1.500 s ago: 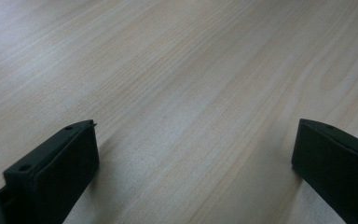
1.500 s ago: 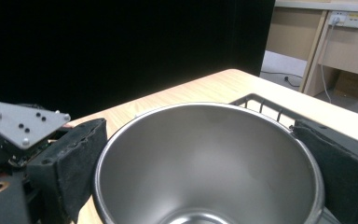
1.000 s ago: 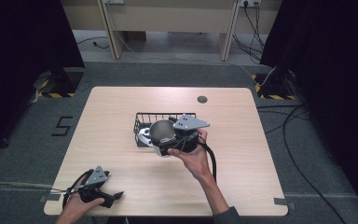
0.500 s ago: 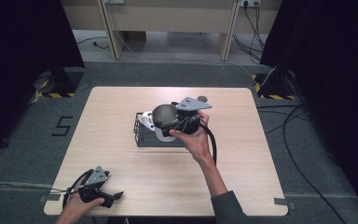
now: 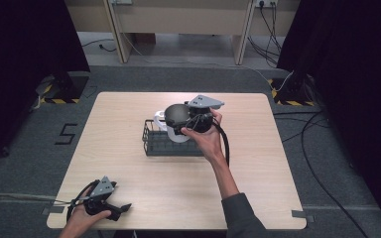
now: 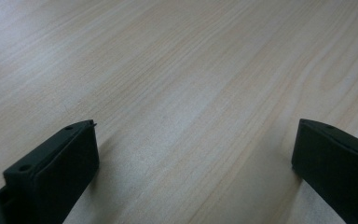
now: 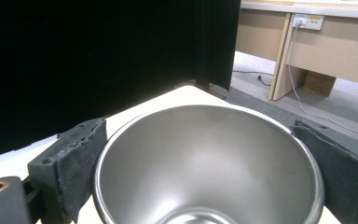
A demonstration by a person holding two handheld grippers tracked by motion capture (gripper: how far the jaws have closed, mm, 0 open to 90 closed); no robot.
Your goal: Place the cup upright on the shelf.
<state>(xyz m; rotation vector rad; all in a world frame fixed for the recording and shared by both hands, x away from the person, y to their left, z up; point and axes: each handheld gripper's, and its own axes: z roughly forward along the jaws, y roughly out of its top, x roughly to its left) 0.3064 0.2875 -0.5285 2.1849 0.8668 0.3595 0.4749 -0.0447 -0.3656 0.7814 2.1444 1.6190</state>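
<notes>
My right gripper point(image 5: 179, 120) is shut on a cup point(image 5: 177, 115) with a steel inside and what looks like a white outside and a handle on its left. It holds the cup tilted in the air above the back edge of a black wire basket point(image 5: 154, 145). In the right gripper view the cup's rim point(image 7: 205, 161) sits clamped between the two jaws of the right gripper point(image 7: 200, 140). Near the table's front left corner my left gripper point(image 5: 115, 208) rests low on the wood. Its jaws stand wide apart in the left gripper view with nothing in the left gripper point(image 6: 196, 154).
The wooden table point(image 5: 258, 173) has free room right of and in front of the basket. Desks, cables and wall sockets stand on the floor beyond the far edge. Dark curtains flank both sides.
The right gripper has carried the cup up out of the basket and toward the far side of the table. The left gripper has stayed put.
</notes>
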